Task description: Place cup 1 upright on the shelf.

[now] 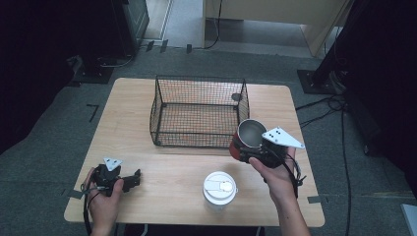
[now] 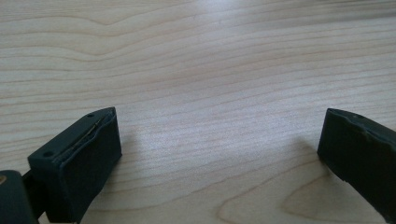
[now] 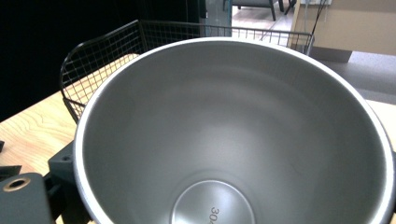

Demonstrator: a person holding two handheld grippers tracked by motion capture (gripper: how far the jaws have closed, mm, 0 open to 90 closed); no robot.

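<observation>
The right gripper (image 1: 244, 147) is clamping an empty red steel-lined cup (image 1: 248, 139) beside the empty black wire basket (image 1: 198, 111); the left gripper (image 2: 219, 154) is resting with jaws apart, its view showing bare wooden table (image 2: 210, 70).

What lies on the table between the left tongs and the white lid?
Nothing; in the high view only bare table lies between the left tongs and the white lid.

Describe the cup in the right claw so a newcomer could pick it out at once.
Start from the black wire basket in the middle of the wooden table. Just off its near right corner, the right claw holds the cup above the tabletop. It is red outside and bare steel inside, open-topped, unlike the white lidded tumbler standing nearer the person.
</observation>
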